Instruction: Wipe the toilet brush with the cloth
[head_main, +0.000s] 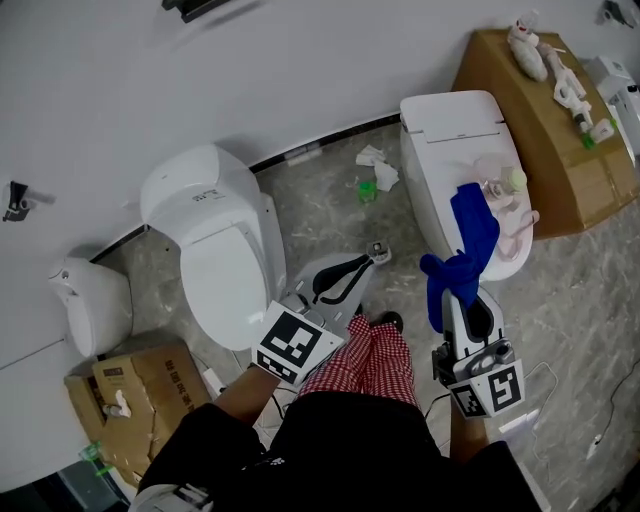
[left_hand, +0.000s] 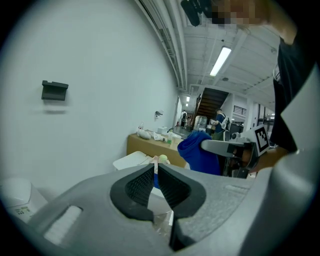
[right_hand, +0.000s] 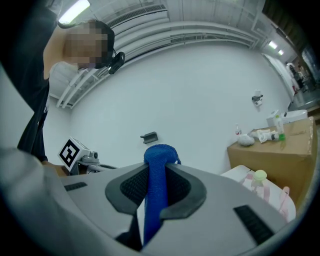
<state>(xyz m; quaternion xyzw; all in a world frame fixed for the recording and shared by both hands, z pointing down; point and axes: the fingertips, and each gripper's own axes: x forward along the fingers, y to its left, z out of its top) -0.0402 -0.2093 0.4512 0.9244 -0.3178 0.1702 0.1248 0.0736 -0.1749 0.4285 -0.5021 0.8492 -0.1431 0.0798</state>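
Nearest to us, the left gripper (head_main: 378, 254) is clenched, its ribbed pads pressed together with nothing we can make out between them. It hangs above the grey floor (head_main: 330, 215), between the two toilets. The right gripper (right_hand: 159, 175) is clamped on the cloth (head_main: 470, 235), a deep blue knitted piece. It rises between the pads as a thick fold and spills over the gripper's front in a loose bunch.

Just past the cloth, the toilet brush (right_hand: 259, 180) lies on the closed lid of the right-hand toilet (head_main: 445, 130). It is pale, translucent pink with a small yellow-green knob, and a pink loop curves off it near the lid's edge. The cloth hangs just in front of it; we cannot tell whether the two touch.

The other toilet (head_main: 215, 250), white with its lid down, stands to the left. Crumpled paper (head_main: 375, 165) lies on the floor between the two. A cardboard box (head_main: 545, 150) stands beyond the right-hand toilet.

In the head view the cloth covers the right gripper's fingertips and one side of the brush. We cannot pick out the brush's bristles. The small things on the box are too small to name, and the picture's edge cuts the box off.
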